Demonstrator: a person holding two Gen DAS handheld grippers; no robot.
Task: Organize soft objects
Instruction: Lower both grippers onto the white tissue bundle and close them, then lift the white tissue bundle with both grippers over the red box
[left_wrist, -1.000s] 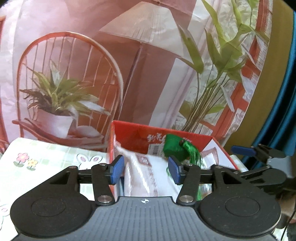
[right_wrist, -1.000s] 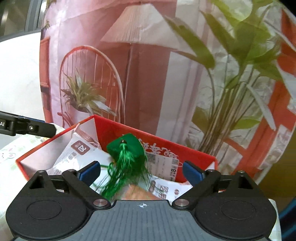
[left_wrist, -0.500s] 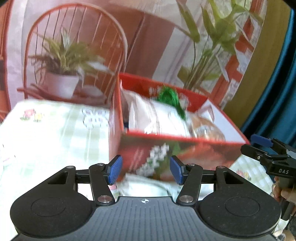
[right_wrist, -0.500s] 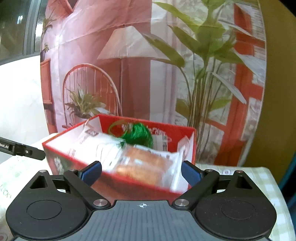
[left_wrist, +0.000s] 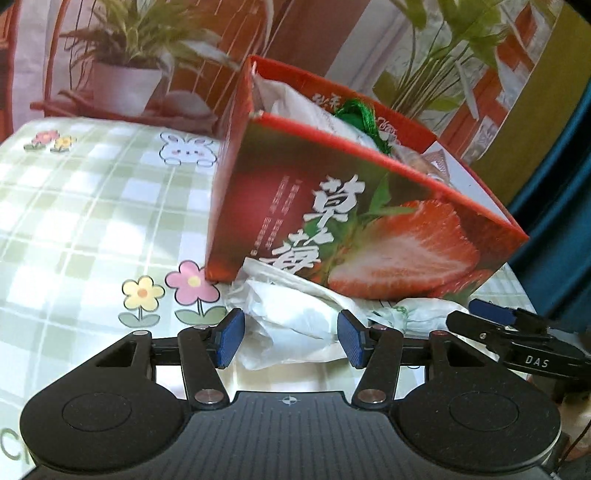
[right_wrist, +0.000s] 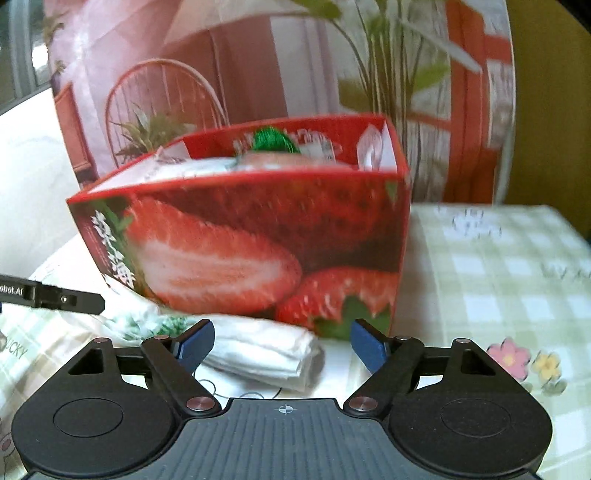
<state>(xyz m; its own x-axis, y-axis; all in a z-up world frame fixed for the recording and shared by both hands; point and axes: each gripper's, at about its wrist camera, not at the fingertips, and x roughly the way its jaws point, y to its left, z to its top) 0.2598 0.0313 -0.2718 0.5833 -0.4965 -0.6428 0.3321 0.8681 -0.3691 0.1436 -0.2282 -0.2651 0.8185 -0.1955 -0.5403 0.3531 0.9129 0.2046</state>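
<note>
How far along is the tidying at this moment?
Done: several packets and a green tassel already sit in the strawberry box. In hand: nothing; both tongs, left and right, are open in front of the box, the right just narrowing. Left: white soft packs and a crumpled bag on the tablecloth.

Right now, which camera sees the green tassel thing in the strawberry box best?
The left wrist view: the green tassel looks sharper there, its threads showing above the strawberry box rim. The right wrist view shows it too, but blurred and smaller, behind packets.
</note>
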